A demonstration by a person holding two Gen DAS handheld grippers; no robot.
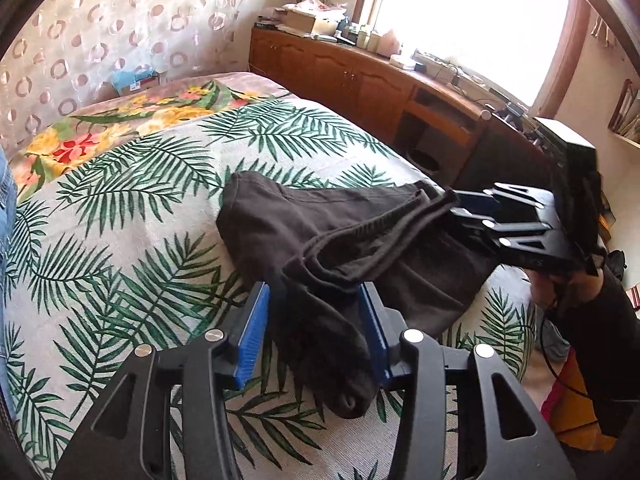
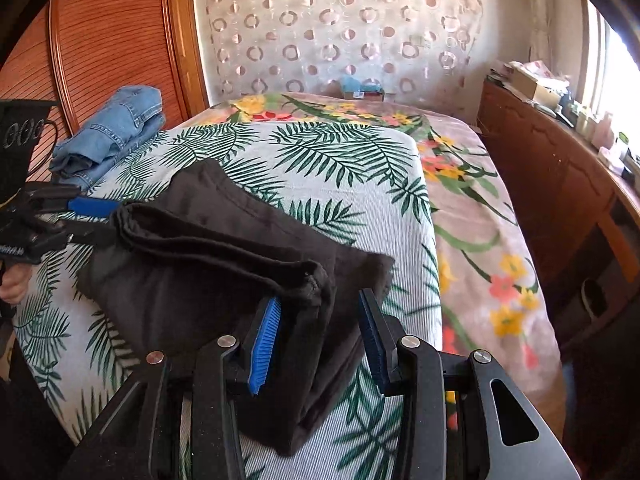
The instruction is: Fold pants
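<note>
Dark folded pants point(image 1: 320, 232) lie on a leaf-print bed point(image 1: 132, 216); left tool point(image 1: 316, 332) and right tool point(image 2: 320, 336) both gape around their edge.

My left camera sits low over the bed point(image 1: 120, 216), very near the dark pants point(image 1: 320, 232). It looks across them toward the window point(image 1: 472, 20) and the long wooden cabinet point(image 1: 340, 76). My right camera is also low and close, on the other side of the pants point(image 2: 208, 248). It looks up the bed point(image 2: 320, 152) toward the dotted curtain point(image 2: 340, 28). Both see the pants, the leafy cover, and each other's gripper: the right gripper point(image 1: 476, 216) shows in the left view, the left gripper point(image 2: 96, 216) in the right view.
</note>
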